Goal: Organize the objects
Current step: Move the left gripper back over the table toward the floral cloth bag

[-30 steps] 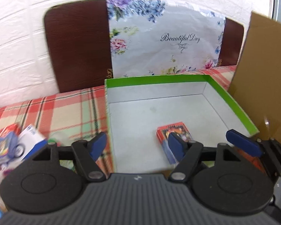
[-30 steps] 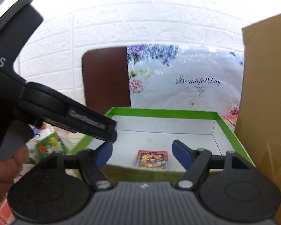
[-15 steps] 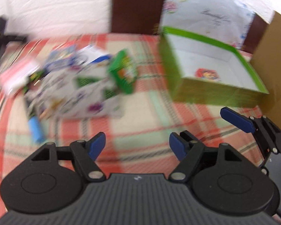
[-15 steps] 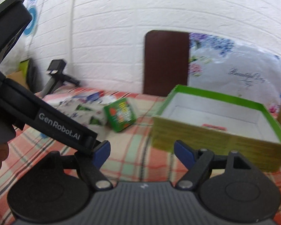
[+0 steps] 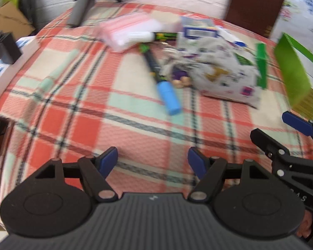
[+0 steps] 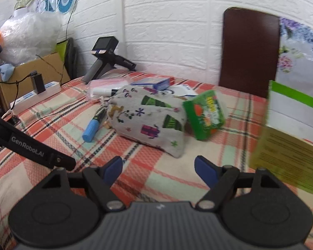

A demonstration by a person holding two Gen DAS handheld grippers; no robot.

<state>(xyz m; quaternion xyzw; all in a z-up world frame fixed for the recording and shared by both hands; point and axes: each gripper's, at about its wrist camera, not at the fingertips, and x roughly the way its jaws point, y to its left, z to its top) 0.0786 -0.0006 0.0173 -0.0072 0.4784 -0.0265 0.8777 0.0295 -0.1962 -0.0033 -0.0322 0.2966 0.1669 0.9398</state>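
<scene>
Both the left gripper (image 5: 152, 162) and the right gripper (image 6: 158, 166) are spread and empty; the printed cloth pouch (image 6: 148, 123) looks soft and light, best pinched at its gathered neck.

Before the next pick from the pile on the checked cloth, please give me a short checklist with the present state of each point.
1. Left gripper open and empty: ok.
2. Right gripper open and empty, its jaws just opened wider: ok.
3. Blue-capped marker lies free on the cloth, apart from the printed pouch: ok.
4. Green packet leans against the pouch, so lifting either may shift the other: not ok.
5. Green box within view at the right: ok.
6. Room left inside the box: cannot tell, its inside is hidden.
</scene>
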